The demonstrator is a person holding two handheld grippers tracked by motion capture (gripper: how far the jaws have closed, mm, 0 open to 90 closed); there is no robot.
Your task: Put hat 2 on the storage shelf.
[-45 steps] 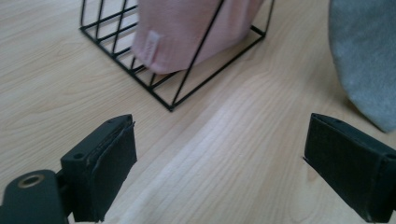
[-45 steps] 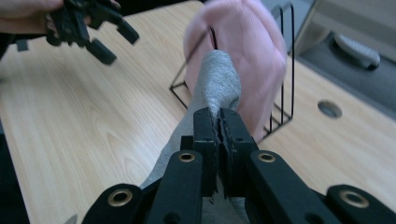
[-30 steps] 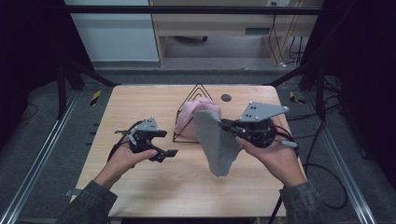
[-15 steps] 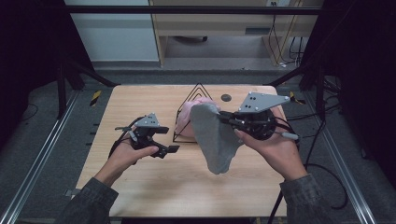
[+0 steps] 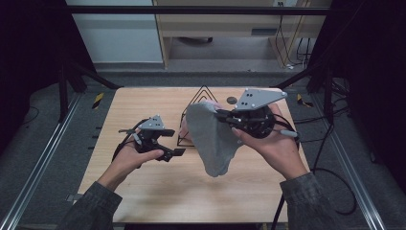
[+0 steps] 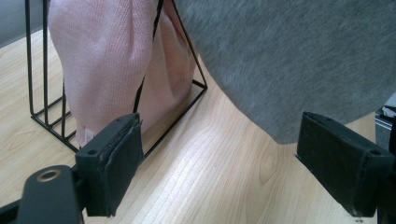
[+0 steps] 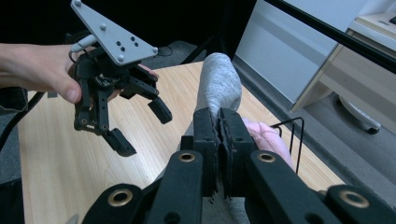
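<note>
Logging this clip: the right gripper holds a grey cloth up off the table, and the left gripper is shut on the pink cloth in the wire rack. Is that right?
Not quite. The left gripper is open and empty, as the left gripper view shows; the pink cloth sits untouched in the wire rack. The rest holds: the right gripper holds the grey cloth up off the table.

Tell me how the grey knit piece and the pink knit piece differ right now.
The grey knit piece hangs in the air, pinched at its top by the right gripper; the pink knit piece sits inside the black wire rack on the table, touched by no gripper. The grey one droops freely, while the pink one stands between the rack's wires. Grey looks darker and duller, pink pale. Both are soft knitted fabric.
</note>
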